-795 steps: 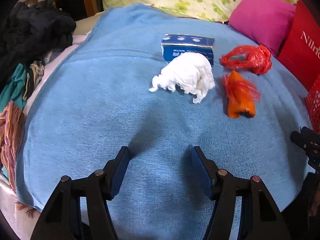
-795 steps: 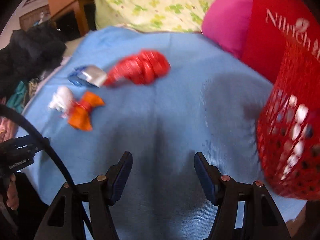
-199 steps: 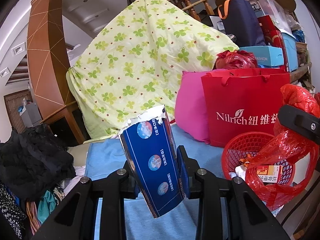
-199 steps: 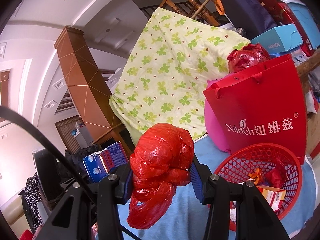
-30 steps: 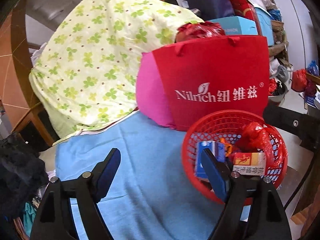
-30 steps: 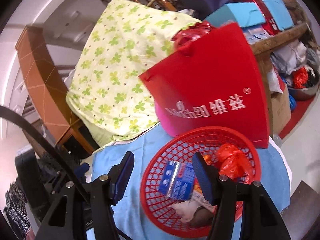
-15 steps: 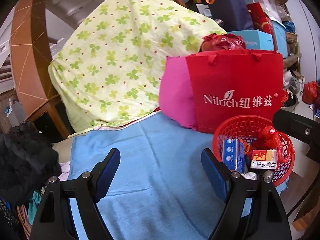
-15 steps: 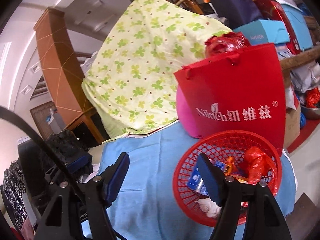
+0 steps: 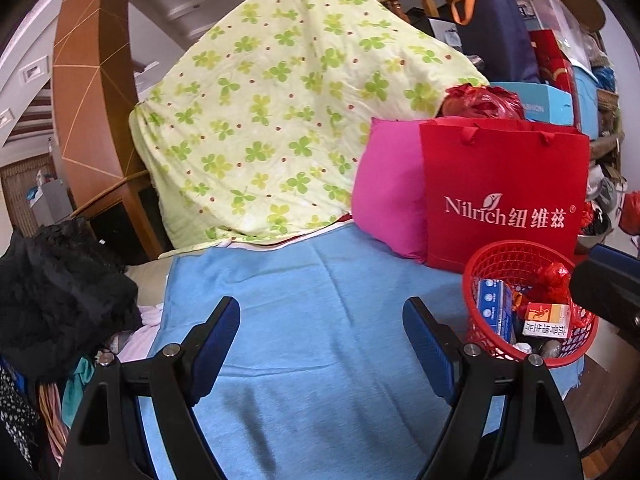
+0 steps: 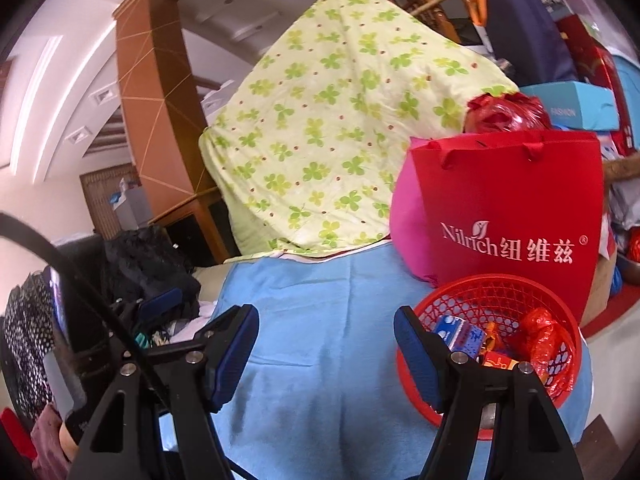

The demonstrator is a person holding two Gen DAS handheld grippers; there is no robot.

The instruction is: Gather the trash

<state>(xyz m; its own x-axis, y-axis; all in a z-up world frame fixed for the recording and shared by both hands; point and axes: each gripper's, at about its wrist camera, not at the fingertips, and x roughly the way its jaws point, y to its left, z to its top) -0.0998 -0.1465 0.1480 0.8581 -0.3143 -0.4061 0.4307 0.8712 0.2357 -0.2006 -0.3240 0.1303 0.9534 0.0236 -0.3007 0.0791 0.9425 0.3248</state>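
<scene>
Both tools empty. Left gripper point(image 9: 322, 340): blue-padded jaws spread wide, nothing between them, only bare cloth beyond. Right gripper point(image 10: 326, 346): jaws parted, also carrying nothing.

Trash sits in the round red plastic mesh basket point(image 9: 504, 254), which stands at the right edge of the light blue knitted blanket point(image 9: 320, 288), just in front of the red paper shopping bag point(image 9: 504, 184). Inside the basket, as far as visible: a blue-and-white cardboard carton point(image 9: 494, 304) leaning upright on the left side, a crumpled red plastic bag point(image 10: 538, 340) on the right, a small orange-and-white printed box point(image 9: 546, 320) near the front rim, plus orange scraps and something pale low down, too hidden to name.

Blanket surface in both wrist views: no loose litter showing anywhere from the far edge by the clover-print yellow-green quilt point(image 9: 288, 120) to the near edge. The near edge under the grippers is partly masked by the tools.

Judgement: collection looks complete or very nearly so; what remains is at most a check of the masked near strip and the left edge by the black clothing pile point(image 9: 60, 292).
</scene>
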